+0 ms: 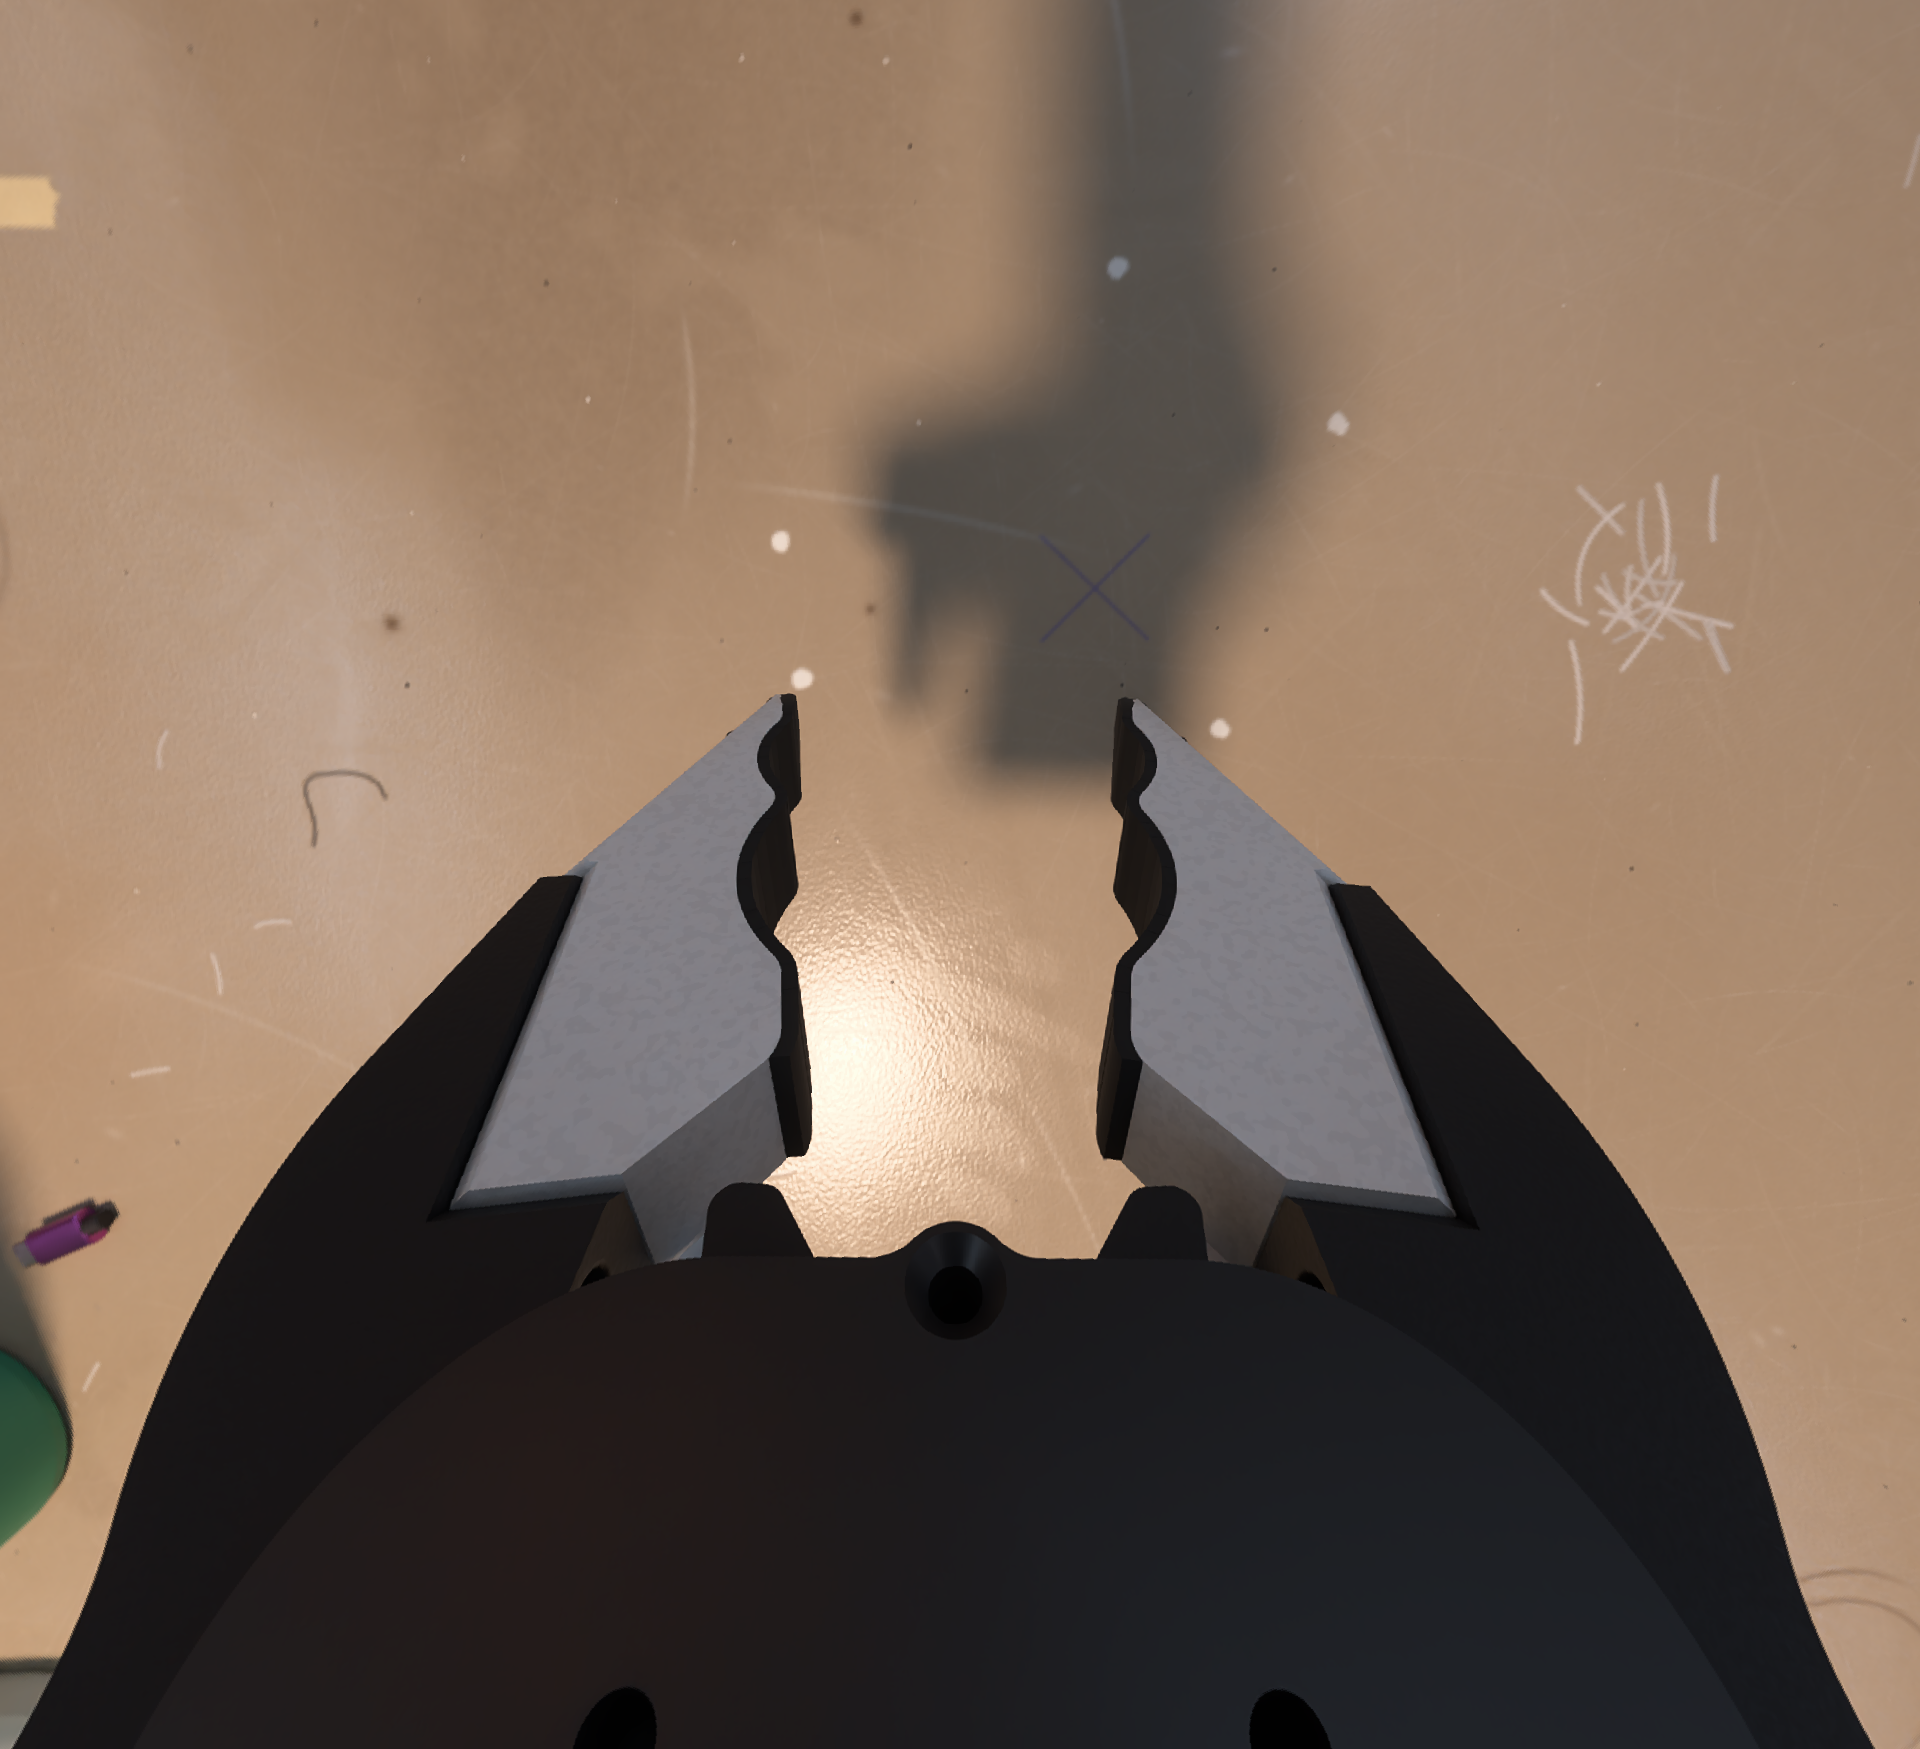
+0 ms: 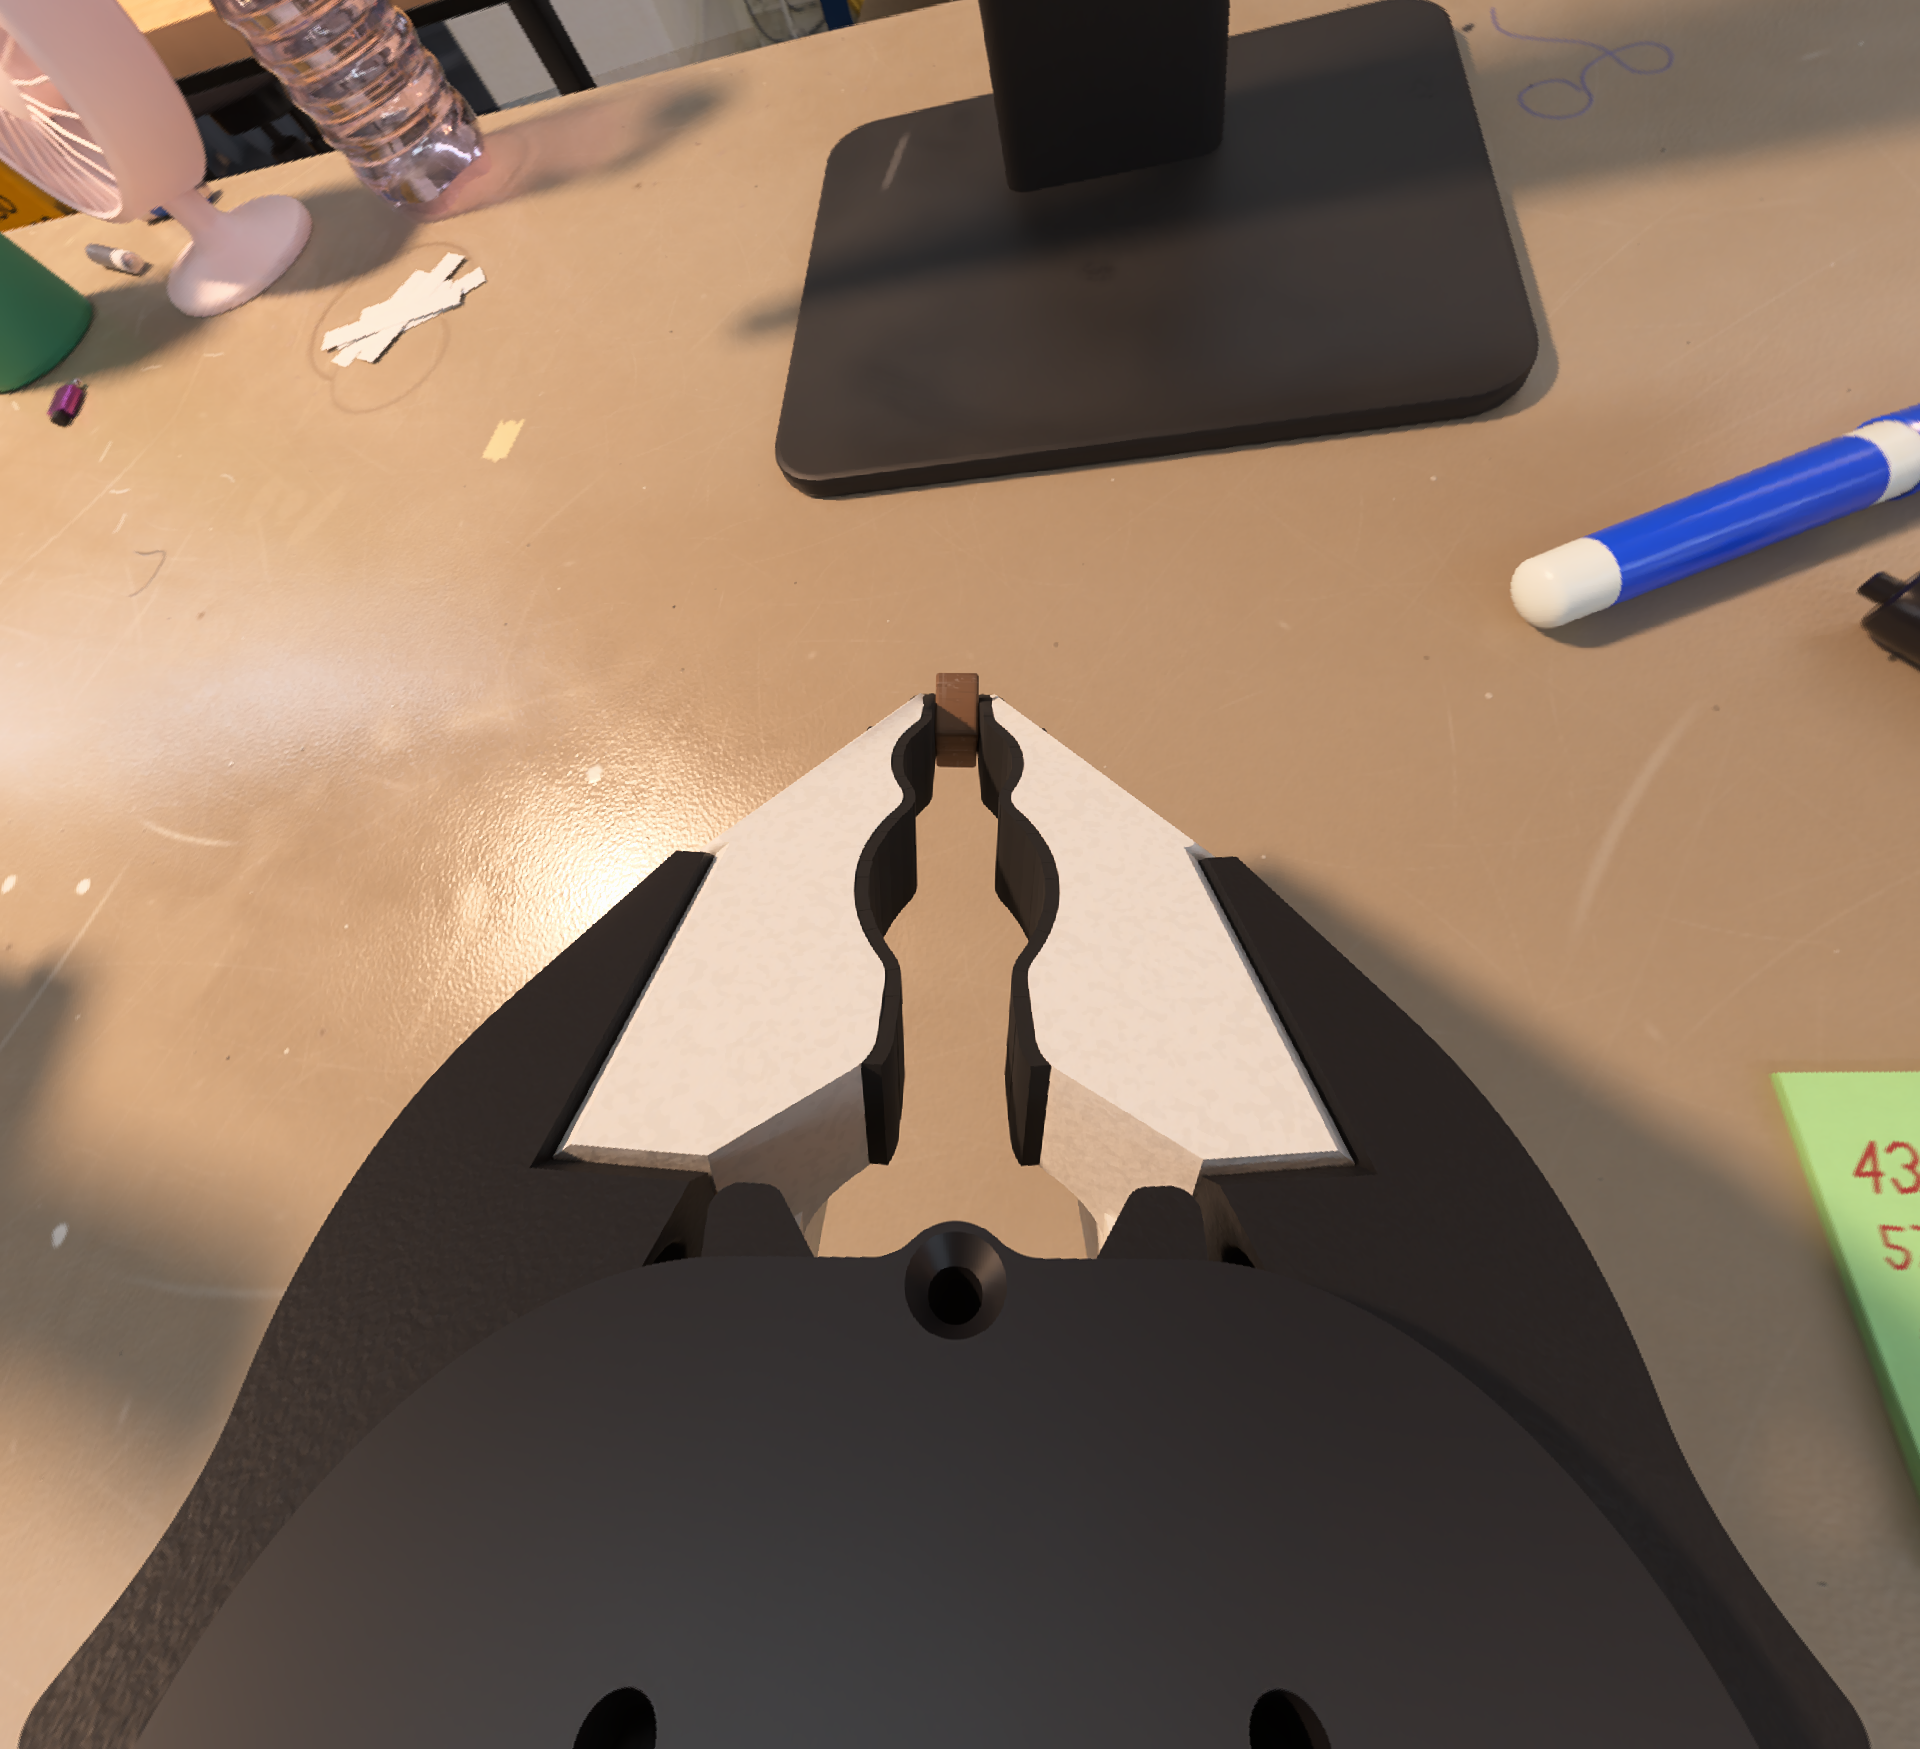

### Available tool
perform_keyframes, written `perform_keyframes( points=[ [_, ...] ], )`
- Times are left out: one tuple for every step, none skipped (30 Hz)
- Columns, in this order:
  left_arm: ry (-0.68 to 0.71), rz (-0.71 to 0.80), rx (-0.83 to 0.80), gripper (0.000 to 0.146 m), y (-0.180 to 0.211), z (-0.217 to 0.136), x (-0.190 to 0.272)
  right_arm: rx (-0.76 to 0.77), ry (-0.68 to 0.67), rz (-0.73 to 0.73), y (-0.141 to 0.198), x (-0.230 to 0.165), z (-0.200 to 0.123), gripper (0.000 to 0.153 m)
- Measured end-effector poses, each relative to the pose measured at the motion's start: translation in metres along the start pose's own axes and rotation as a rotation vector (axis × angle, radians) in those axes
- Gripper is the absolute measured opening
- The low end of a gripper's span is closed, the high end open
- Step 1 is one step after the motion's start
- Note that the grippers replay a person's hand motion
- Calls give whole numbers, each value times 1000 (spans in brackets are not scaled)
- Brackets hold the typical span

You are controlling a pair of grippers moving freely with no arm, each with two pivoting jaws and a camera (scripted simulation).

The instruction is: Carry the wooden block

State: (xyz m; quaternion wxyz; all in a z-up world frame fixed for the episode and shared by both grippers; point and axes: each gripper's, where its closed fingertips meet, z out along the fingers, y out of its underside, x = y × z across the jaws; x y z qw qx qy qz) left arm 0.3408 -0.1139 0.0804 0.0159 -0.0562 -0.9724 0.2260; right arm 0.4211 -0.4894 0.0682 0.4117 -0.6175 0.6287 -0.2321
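A small brown wooden block (image 2: 956,720) is pinched between the tips of my right gripper (image 2: 956,712), which is shut on it and holds it above the tan tabletop (image 2: 520,764). My left gripper (image 1: 956,712) is open and empty, pointing straight down at the tabletop (image 1: 520,349). A faint pen cross (image 1: 1096,590) lies on the table just beyond its fingertips, inside the gripper's shadow. The block does not show in the left wrist view.
A black monitor stand (image 2: 1164,265) stands ahead of the right gripper. A blue marker (image 2: 1714,515) and a green note (image 2: 1870,1232) lie at right. A pink fan (image 2: 104,89), a plastic bottle (image 2: 322,47), a green object (image 2: 31,317) and white tape strips (image 2: 400,309) are at left. A small purple object (image 1: 68,1232) lies at left.
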Motion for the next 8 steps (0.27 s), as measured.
perform_keyframes(
  points=[
    [2, 7, 5, 61, -3, 0, 1, 0, 9, 5, 1, -1, 2, 7],
    [5, 11, 9, 61, -4, 1, 3, -2, 26, -3, 2, -1, 3, 7],
    [10, 15, 11, 60, -5, 1, 5, -3, 46, -16, 3, -1, 4, 7],
    [14, 17, 12, 60, -5, 1, 6, -3, 62, -24, 4, -2, 5, 7],
    [16, 18, 10, 60, -5, 1, 7, -2, 74, -27, 4, -3, 5, 7],
    [17, 18, 6, 60, -4, 2, 8, -1, 86, -30, 4, -4, 6, 7],
    [17, 17, 1, 60, -3, 2, 8, 0, 100, -32, 5, -5, 6, 7],
    [15, 16, -3, 60, -2, 2, 8, 4, 114, -32, 5, -5, 7, 7]
  ],
)
